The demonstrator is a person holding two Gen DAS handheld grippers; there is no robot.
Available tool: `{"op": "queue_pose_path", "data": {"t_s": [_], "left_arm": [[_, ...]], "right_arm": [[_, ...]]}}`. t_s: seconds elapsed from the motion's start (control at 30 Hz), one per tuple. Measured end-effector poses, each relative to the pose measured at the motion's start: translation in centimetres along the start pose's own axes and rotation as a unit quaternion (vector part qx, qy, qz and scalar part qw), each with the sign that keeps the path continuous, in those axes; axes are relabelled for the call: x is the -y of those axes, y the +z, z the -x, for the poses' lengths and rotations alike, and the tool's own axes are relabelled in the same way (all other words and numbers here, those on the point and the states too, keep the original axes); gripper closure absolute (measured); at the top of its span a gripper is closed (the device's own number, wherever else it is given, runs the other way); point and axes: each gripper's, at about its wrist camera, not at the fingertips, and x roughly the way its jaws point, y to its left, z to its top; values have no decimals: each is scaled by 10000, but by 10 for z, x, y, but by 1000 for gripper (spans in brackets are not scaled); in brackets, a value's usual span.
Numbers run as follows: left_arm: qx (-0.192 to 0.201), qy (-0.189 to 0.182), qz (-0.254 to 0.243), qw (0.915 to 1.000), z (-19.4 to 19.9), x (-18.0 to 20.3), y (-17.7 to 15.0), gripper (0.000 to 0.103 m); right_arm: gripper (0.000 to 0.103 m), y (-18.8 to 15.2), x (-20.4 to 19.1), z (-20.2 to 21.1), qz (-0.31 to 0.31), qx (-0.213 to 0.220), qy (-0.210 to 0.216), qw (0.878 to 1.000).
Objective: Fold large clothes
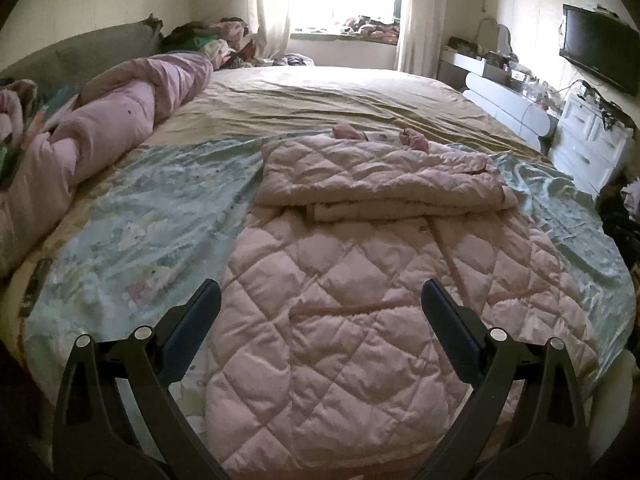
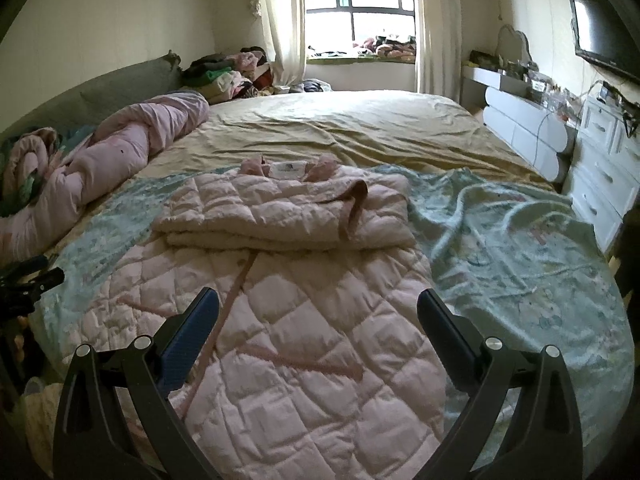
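Both tongs (image 1: pixel 320 300) (image 2: pixel 318 306) gape wide over pink quilted robe (image 1: pixel 360 320); rolled duvet (image 1: pixel 100 132) lies left.

A lived-in home bedroom, wide bed (image 2: pixel 360 128) under a rumpled tan sheet, curtained window (image 2: pixel 360 4) at the far end, white drawers (image 2: pixel 604 160) along the right wall, television (image 2: pixel 600 36) mounted above, clothes heaped (image 2: pixel 228 72) in the corner

The quilted robe's (image 1: pixel 340 320) near hem is cut off below.
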Motion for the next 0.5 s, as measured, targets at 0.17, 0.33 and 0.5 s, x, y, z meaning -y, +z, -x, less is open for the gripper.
{"op": "queue_pose_path", "data": {"t_s": [0.17,0.33,0.5], "left_arm": [[-105,101,85,9999,-1,-7,-15,9],[-199,179,95,9996,-1,-10,-29,9],[-262,258,132,9992,1,-15,-39,9]], "right_arm": [[4,-13,6,2,-15,-73,-75,9999],[4,-24,14,3,-109,-152,-95,9998],[4,-36,22,3,-173,-259,-113,9995]]}}
